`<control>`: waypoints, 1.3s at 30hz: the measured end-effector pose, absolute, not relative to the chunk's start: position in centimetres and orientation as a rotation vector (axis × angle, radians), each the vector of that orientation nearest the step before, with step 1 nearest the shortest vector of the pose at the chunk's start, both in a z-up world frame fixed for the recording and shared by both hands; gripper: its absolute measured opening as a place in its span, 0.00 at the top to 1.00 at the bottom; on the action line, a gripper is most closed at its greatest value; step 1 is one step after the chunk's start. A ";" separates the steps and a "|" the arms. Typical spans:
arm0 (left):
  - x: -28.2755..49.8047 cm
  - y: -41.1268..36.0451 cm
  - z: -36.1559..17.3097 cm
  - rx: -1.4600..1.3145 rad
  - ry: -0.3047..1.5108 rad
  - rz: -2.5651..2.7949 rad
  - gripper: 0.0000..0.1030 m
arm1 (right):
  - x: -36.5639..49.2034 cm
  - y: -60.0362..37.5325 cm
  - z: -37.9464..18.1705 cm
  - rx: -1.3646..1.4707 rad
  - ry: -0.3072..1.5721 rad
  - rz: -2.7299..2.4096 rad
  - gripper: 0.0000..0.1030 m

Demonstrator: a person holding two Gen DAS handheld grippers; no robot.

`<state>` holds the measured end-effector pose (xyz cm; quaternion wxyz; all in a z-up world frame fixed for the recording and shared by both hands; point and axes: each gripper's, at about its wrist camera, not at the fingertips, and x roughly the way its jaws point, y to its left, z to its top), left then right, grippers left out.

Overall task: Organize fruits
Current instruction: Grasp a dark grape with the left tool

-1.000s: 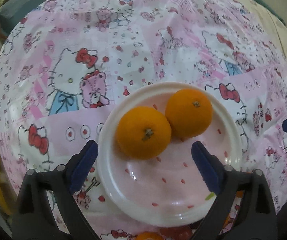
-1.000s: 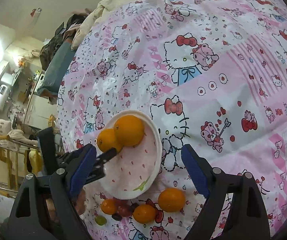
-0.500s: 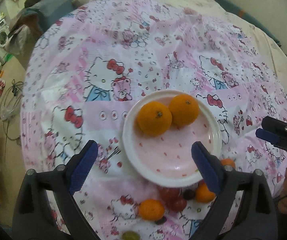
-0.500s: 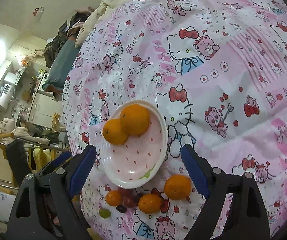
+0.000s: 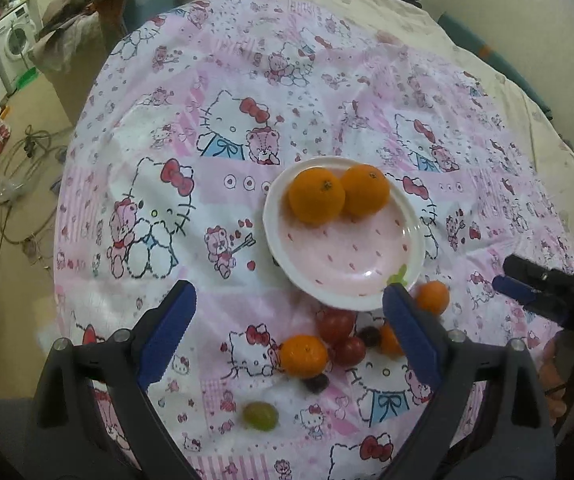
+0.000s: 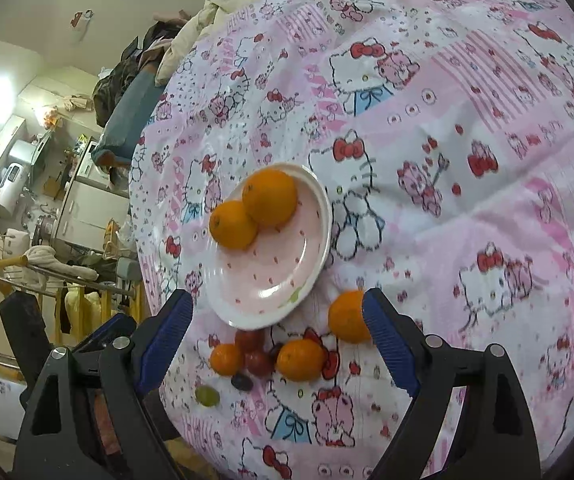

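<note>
Both tongs (image 5: 287,320) farther from plate (image 5: 415,240) than before

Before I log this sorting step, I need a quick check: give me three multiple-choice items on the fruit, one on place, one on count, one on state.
1. Where does the green grape lie?
A. on the plate
B. on the tablecloth
C. between jaws
2. How many oranges are on the plate?
A. one
B. two
C. four
3. How do the right gripper's jaws stand?
A. open, empty
B. shut on an orange
C. shut on a grape

Key: 1 B, it rests on the tablecloth near the edge. 2 B, two oranges touch there. 3 A, nothing is gripped between them.
</note>
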<state>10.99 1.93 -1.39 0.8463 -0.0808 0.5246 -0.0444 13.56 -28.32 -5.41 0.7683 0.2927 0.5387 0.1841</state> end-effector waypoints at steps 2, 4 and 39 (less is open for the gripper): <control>10.5 1.9 -1.5 -0.175 1.108 -0.094 0.10 | 12.6 -28.4 -5.7 0.632 1.181 0.393 0.14; 10.0 1.8 -1.8 -0.181 1.111 -0.104 0.10 | 11.9 -28.4 -6.0 0.637 1.194 0.384 0.14; 7.7 -5.9 -13.6 0.025 1.422 -0.007 0.80 | 10.6 -29.6 -6.8 0.711 1.207 0.328 0.14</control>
